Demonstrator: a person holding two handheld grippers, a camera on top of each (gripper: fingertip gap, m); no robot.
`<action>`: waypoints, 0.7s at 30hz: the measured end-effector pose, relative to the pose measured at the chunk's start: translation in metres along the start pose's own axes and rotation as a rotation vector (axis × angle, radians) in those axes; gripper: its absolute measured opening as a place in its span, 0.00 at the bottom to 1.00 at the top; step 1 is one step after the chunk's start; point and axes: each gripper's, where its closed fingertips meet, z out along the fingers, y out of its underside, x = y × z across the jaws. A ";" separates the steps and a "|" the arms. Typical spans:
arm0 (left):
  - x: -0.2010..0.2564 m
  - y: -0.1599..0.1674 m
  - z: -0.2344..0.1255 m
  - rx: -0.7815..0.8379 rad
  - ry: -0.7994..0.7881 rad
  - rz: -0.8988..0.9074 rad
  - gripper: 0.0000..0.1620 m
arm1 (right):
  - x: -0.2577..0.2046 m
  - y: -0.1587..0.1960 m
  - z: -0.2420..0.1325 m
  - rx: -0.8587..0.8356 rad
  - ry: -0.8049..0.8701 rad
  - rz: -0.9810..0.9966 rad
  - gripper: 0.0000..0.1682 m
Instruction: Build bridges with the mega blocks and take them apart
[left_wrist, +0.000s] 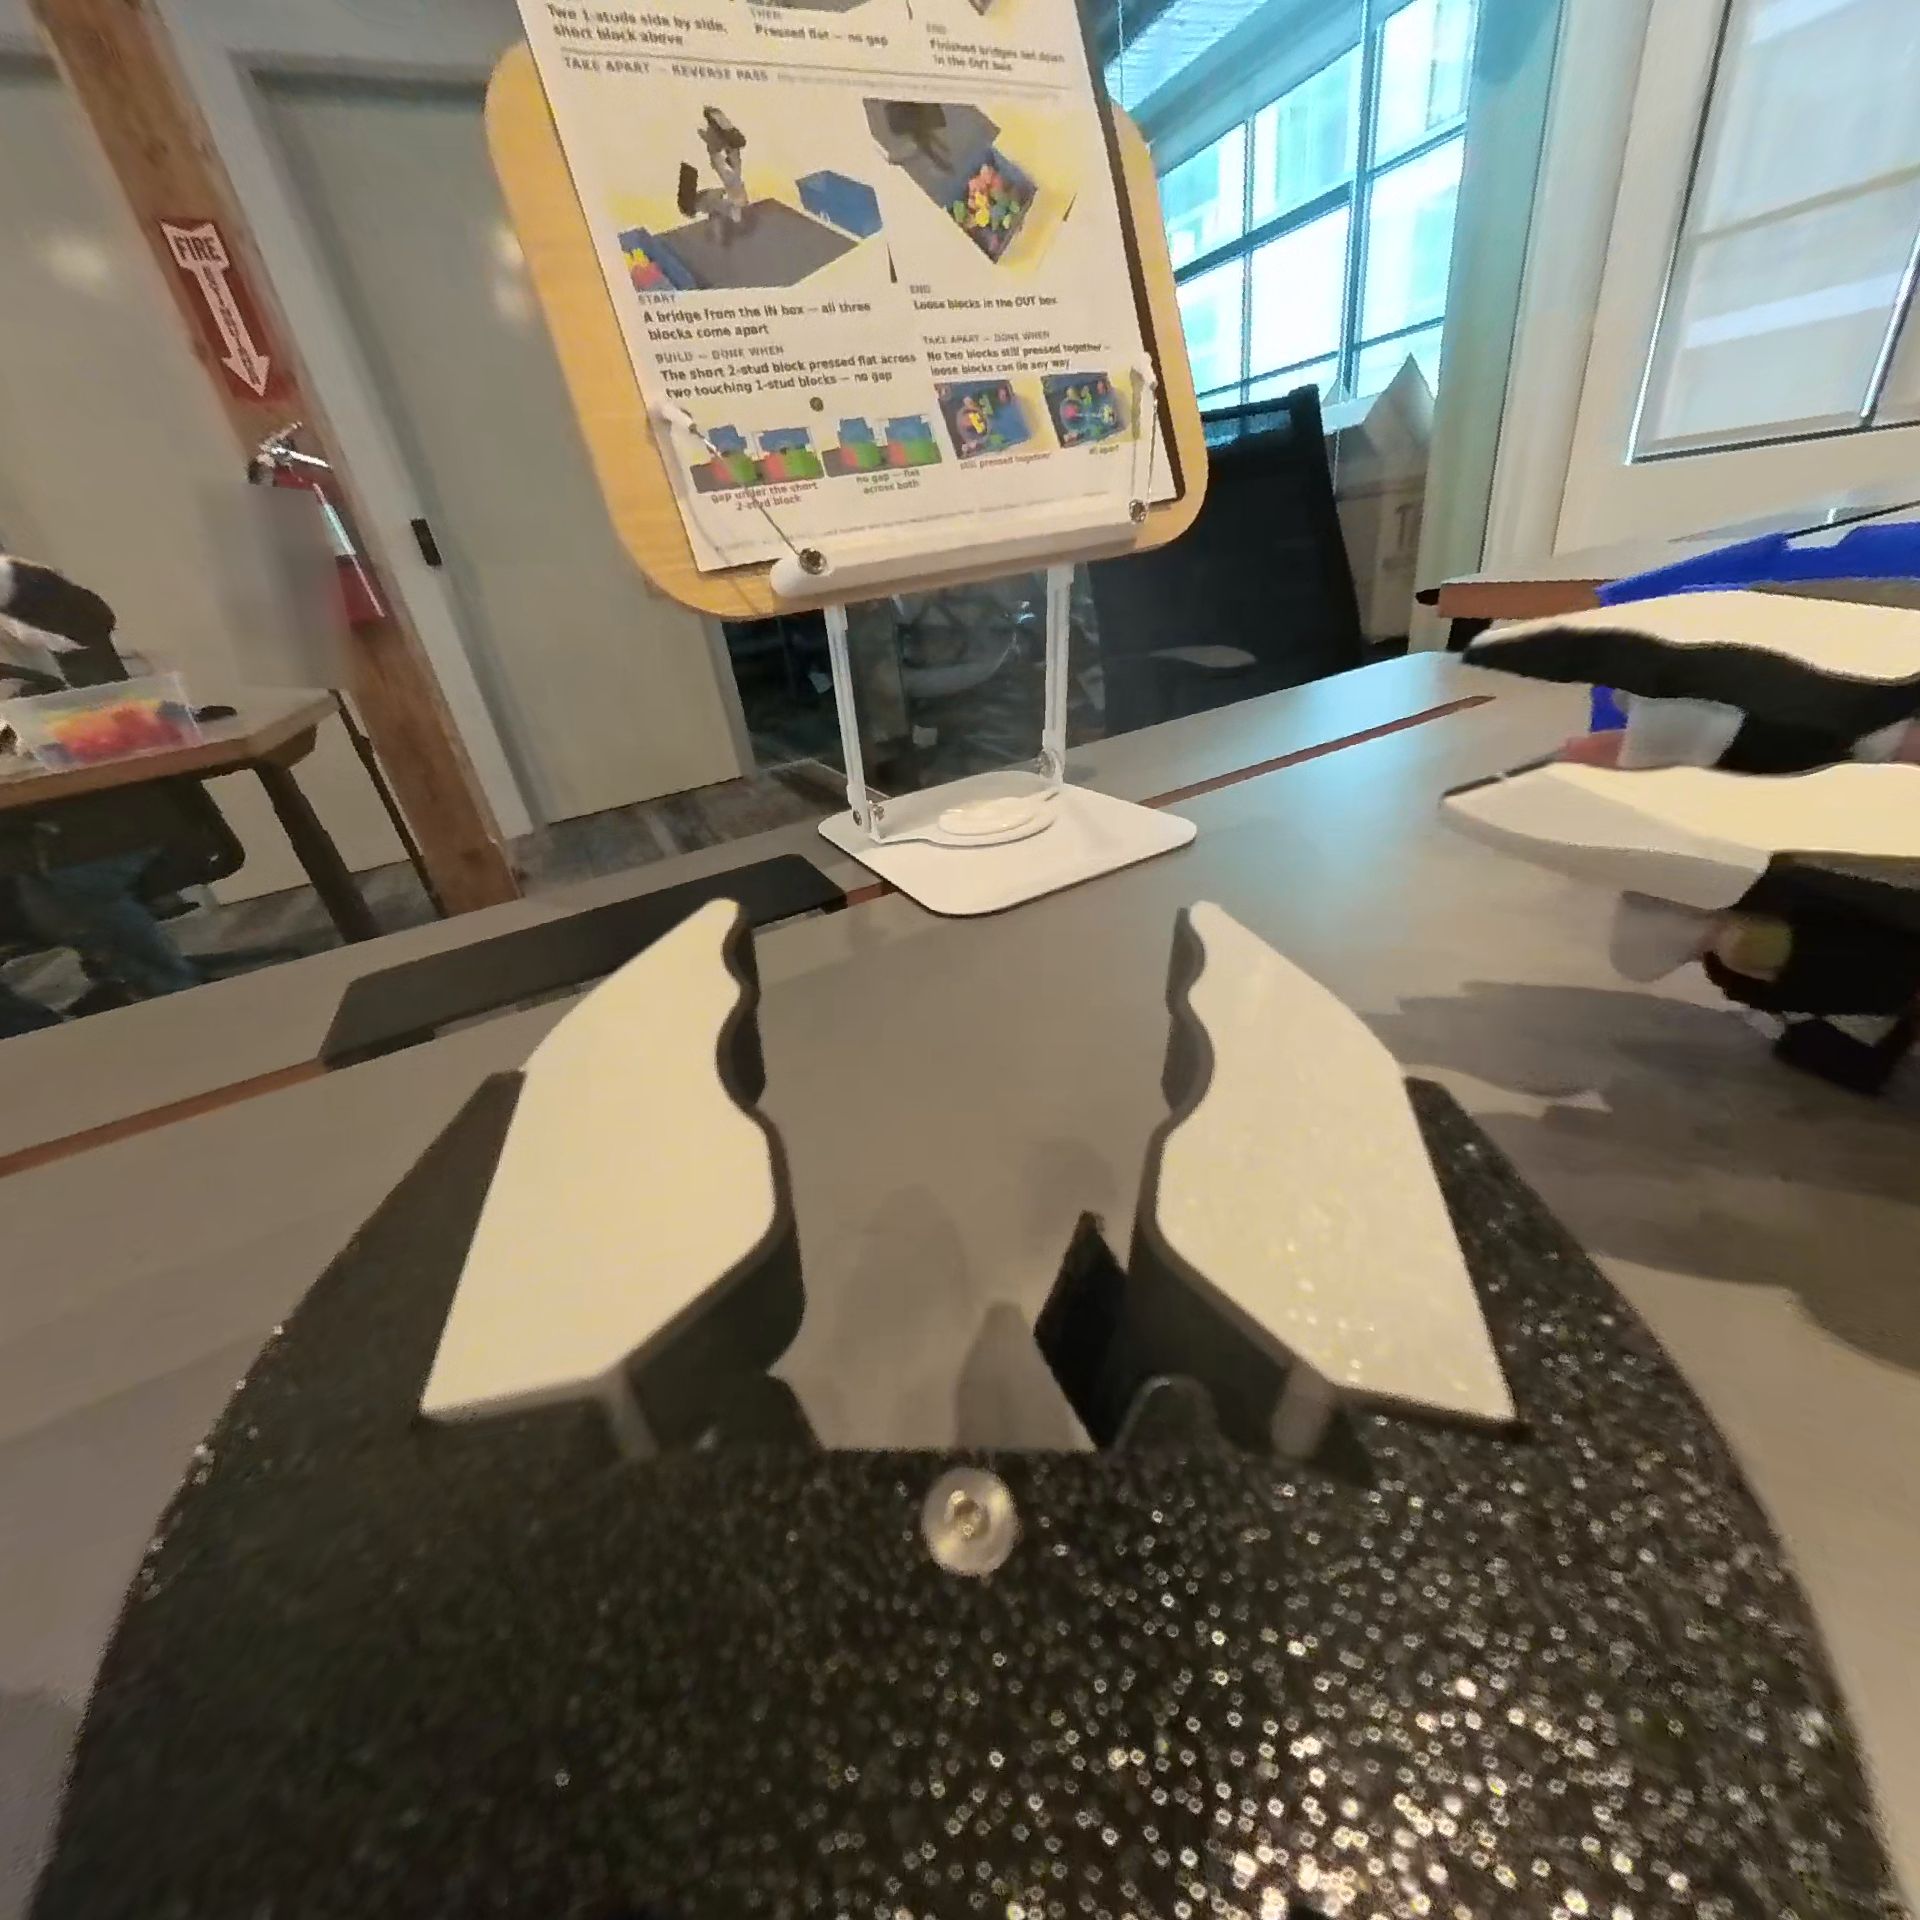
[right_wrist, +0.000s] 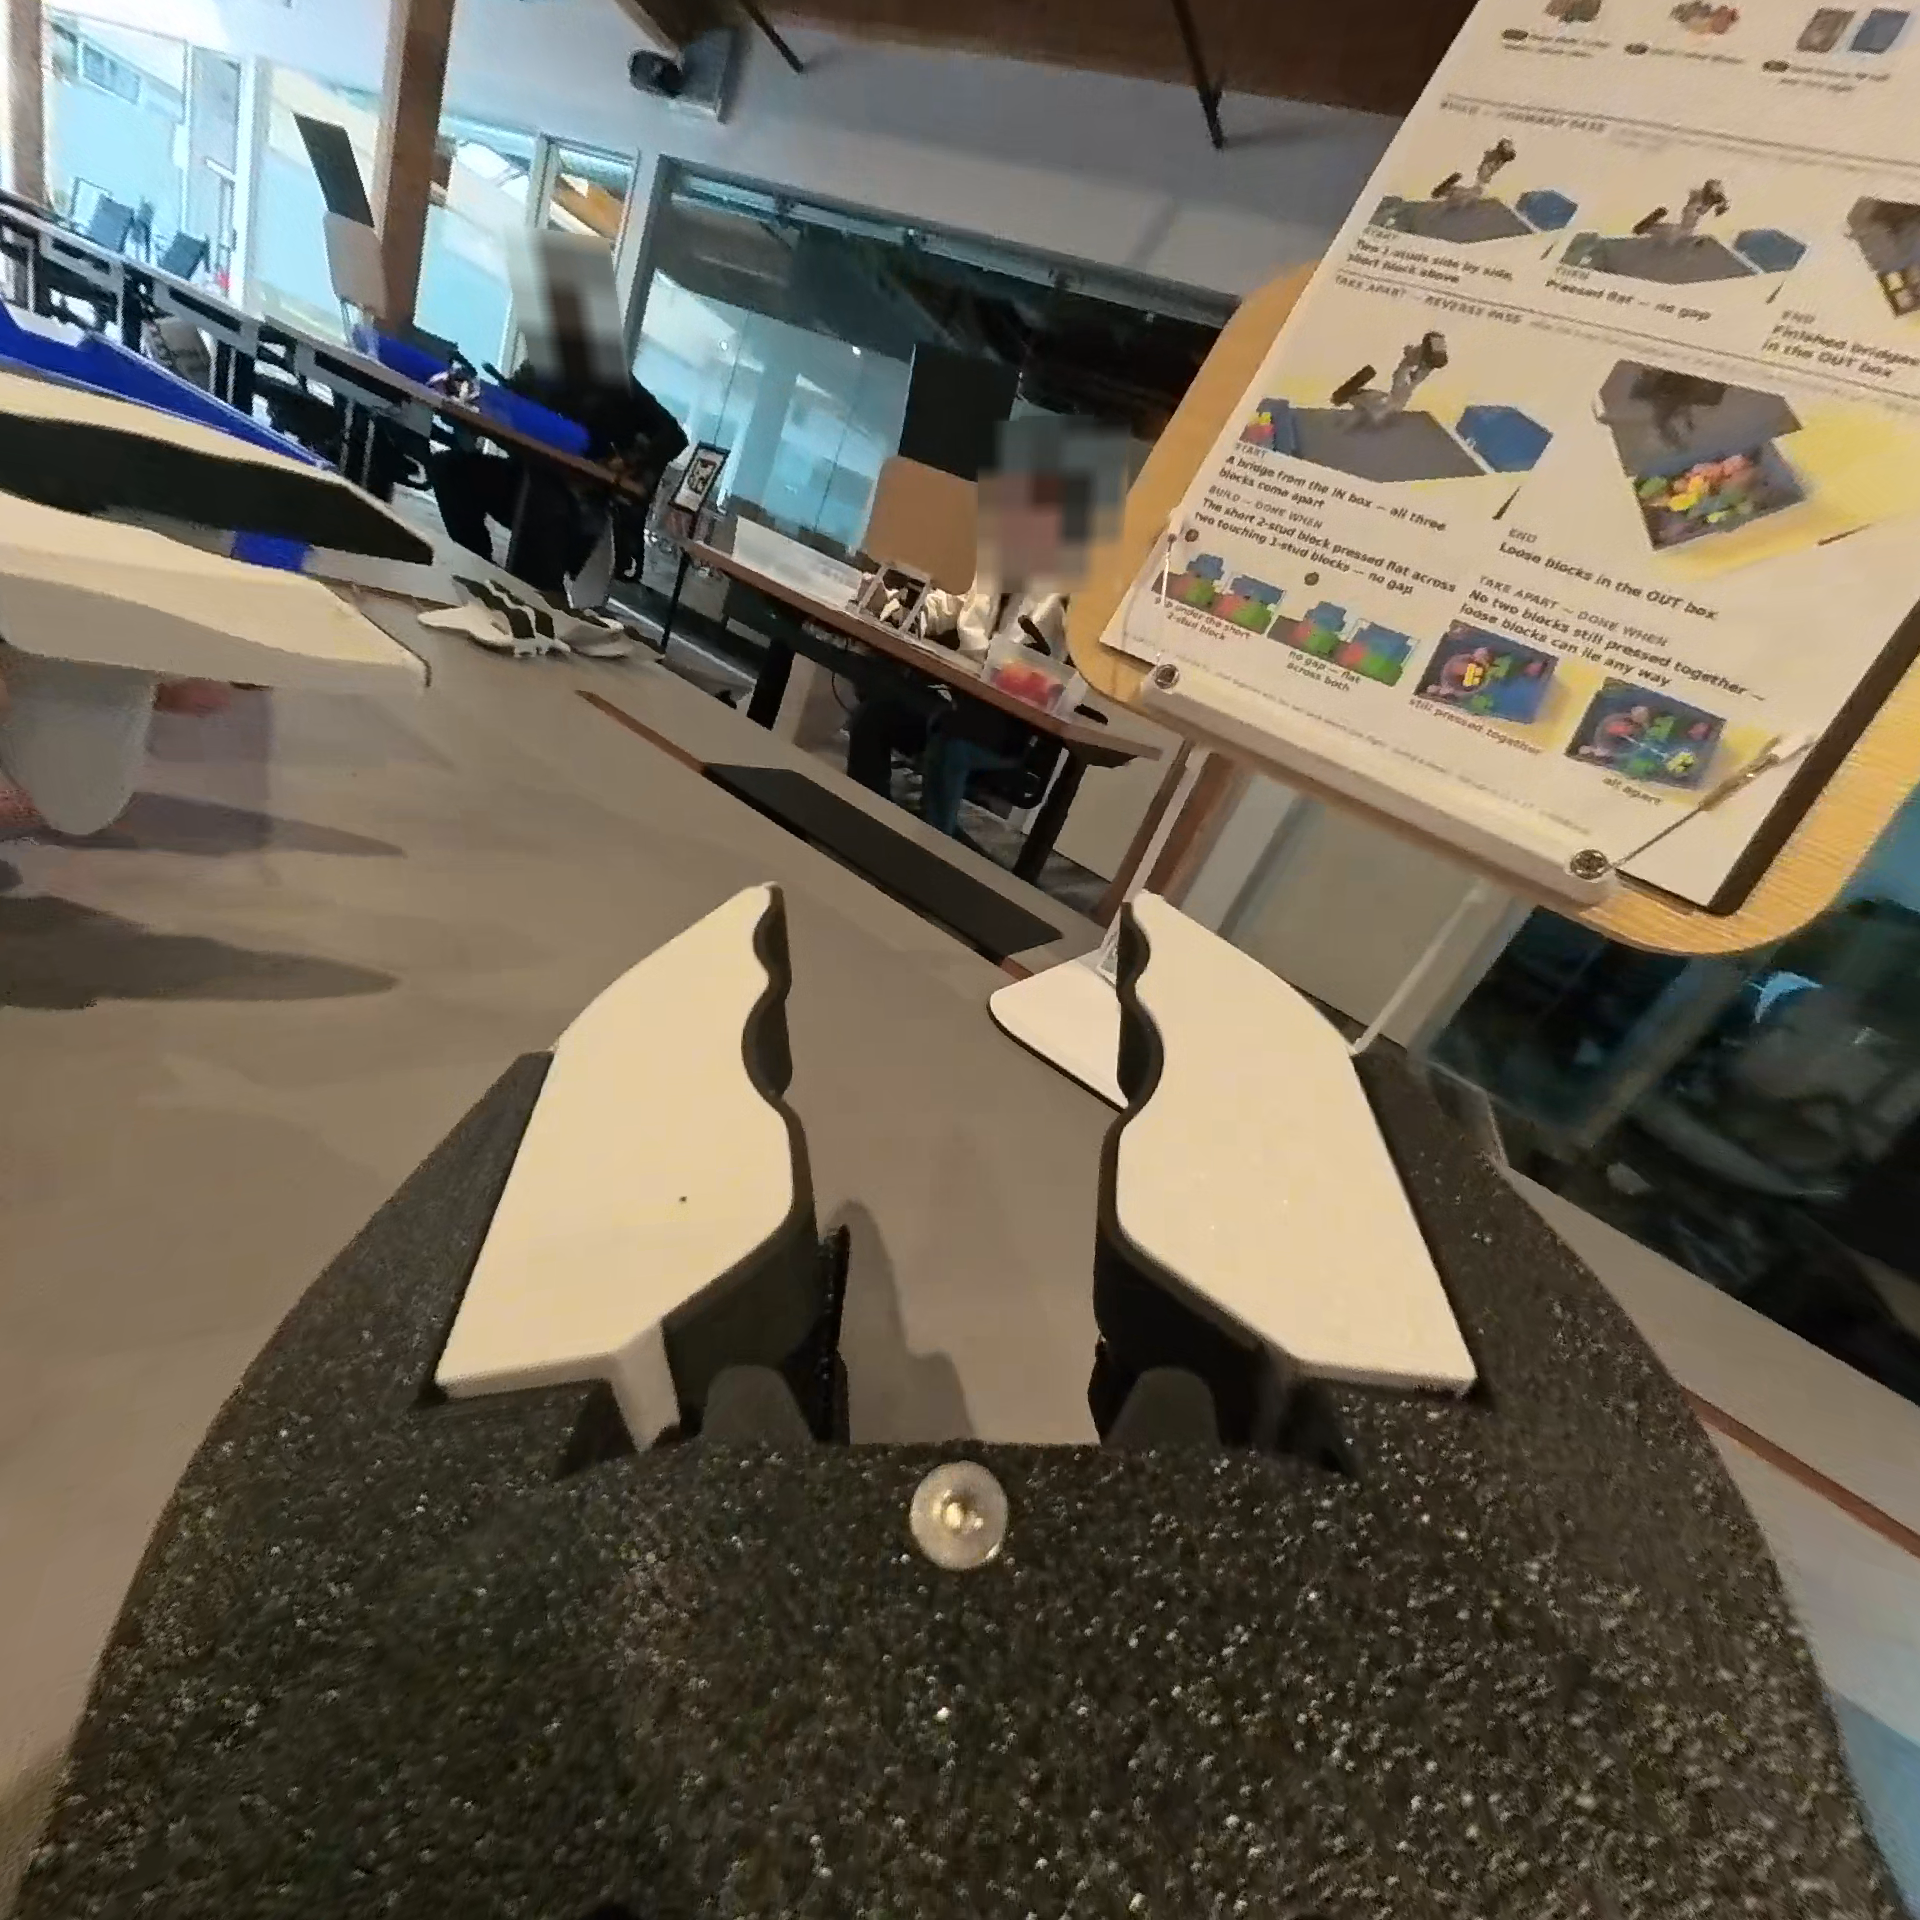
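My left gripper (left_wrist: 964, 925) is open and empty, low over the grey table (left_wrist: 935, 1091). My right gripper (right_wrist: 953, 904) is open and empty too, over the same table (right_wrist: 416, 987). Each gripper shows in the other's view: the right one at the right edge of the left wrist view (left_wrist: 1465, 732), the left one at the left edge of the right wrist view (right_wrist: 426, 603). Both look open. No mega block lies on the table surface that I can see. A blue bin (left_wrist: 1849, 561) stands behind the right gripper, mostly hidden.
An instruction sheet on a wooden board (left_wrist: 883, 312) stands on a white stand base (left_wrist: 1132, 842) at the far table edge, also seen at the right (right_wrist: 1558, 520). A black inset plate (left_wrist: 582, 966) lies left of it. A clear box of coloured blocks (left_wrist: 104, 717) sits on another table.
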 end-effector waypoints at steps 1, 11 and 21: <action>0.000 0.000 0.000 -0.001 -0.005 0.002 0.46 | 0.000 0.000 0.000 0.001 -0.003 0.006 0.36; -0.005 -0.001 0.000 0.018 -0.038 0.024 0.47 | 0.006 -0.001 -0.001 0.018 0.021 0.042 0.40; -0.049 0.001 -0.017 -0.154 -0.283 0.055 0.44 | 0.026 0.013 -0.006 -0.113 0.139 0.091 0.42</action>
